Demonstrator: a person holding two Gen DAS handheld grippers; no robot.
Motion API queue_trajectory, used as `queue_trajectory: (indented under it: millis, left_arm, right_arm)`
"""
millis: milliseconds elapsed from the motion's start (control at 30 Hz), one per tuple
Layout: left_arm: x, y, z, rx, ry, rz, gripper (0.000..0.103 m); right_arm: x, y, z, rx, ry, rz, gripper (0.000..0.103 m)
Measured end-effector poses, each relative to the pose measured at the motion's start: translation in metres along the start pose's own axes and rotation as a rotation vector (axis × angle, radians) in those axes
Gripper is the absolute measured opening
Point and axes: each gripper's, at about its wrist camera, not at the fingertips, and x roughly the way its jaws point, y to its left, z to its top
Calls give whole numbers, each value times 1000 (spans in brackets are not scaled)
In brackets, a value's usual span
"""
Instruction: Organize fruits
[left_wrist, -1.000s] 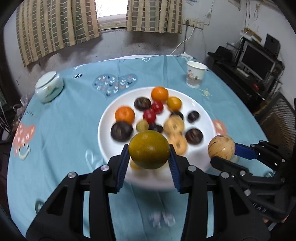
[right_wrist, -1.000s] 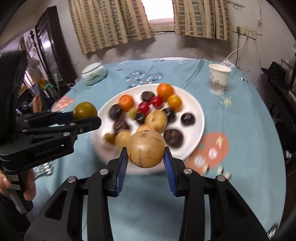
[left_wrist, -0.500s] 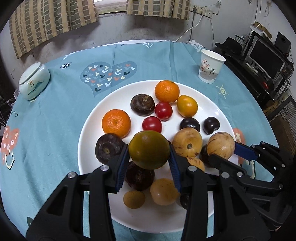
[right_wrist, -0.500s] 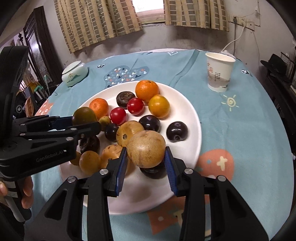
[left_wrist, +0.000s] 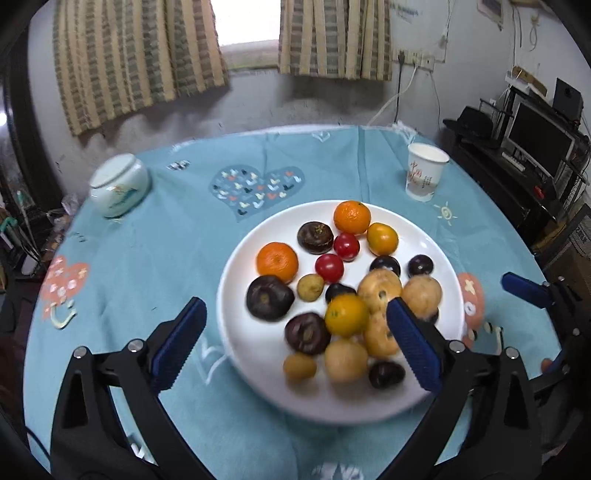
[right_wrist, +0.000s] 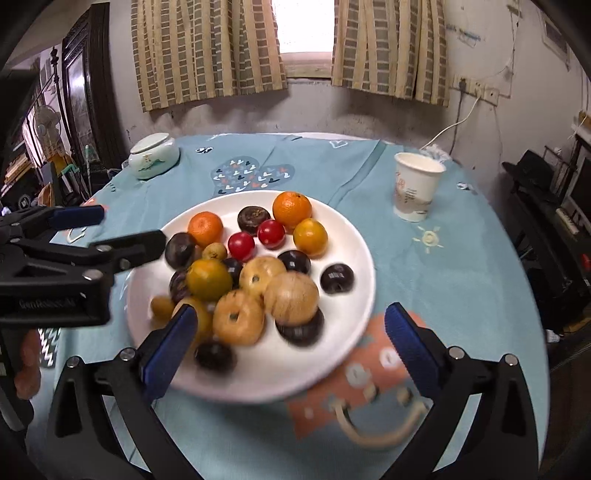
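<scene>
While round glossy fruits (left_wrist: 346, 315) crowd smooth white plate (left_wrist: 236, 291), ribbed tools gape.

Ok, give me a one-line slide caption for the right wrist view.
Right hand-held gripper open above a white plate piled with mixed fruits, left hand-held gripper open alongside.

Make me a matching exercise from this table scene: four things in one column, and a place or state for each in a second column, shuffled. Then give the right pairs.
Things:
1. paper cup
2. lidded jar
3. left claw
4. tan fruit

Places or states:
A. far left on the cloth, off the plate
B. on the plate, resting on a dark fruit
C. wide open, holding nothing
D. far right on the cloth, upright

Pairs: 1-D, 2-A, 3-C, 4-B
</scene>
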Motion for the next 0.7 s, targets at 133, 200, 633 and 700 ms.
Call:
queue_trajectory:
  millis: [133,200,633,700]
  left_arm:
    - [-46,-1,-38,12,-48,25,101]
    - [-63,-1,-57,10,-50,57,101]
    - [-152,9,-165,-83,-4,52,101]
    - [-158,9,-165,-84,-6,50,101]
  right_arm:
    - [-43,15,-30,-5,15,-10,102]
    - [-59,24,-48,-1,34,-32,102]
    - [-152,55,-129,100,5,-160,102]
    - [-157,56,-130,104,-1,-163,102]
